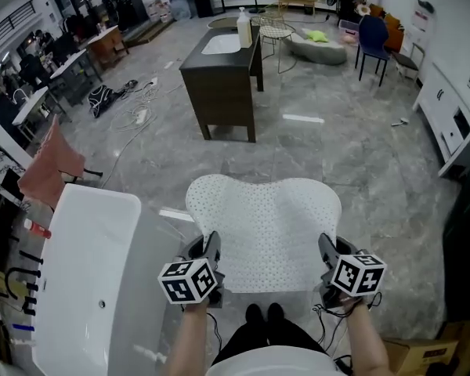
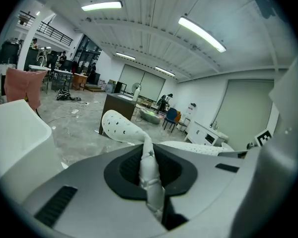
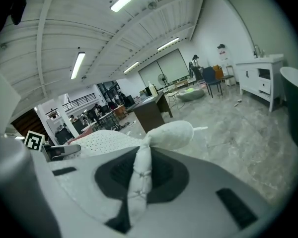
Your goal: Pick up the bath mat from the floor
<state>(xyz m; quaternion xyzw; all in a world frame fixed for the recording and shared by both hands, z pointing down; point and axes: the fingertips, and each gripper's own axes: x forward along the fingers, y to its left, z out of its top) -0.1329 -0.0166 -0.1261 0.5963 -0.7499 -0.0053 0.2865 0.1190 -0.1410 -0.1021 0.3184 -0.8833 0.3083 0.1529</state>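
Observation:
The white perforated bath mat [image 1: 266, 225] hangs spread between my two grippers, lifted off the grey floor, its far edge drooping away from me. My left gripper [image 1: 210, 251] is shut on the mat's near left corner; in the left gripper view the pinched mat [image 2: 150, 175] runs up between the jaws. My right gripper [image 1: 327, 254] is shut on the near right corner, and the right gripper view shows the mat [image 3: 139, 177] squeezed into a narrow fold between the jaws. Both marker cubes sit just in front of my forearms.
A white bathtub [image 1: 90, 280] stands at my left. A dark vanity cabinet [image 1: 223, 73] with a sink and a bottle stands ahead. White cabinets [image 1: 450, 120] line the right wall. A pink towel [image 1: 51, 167] hangs left, and cables [image 1: 137, 108] lie on the floor.

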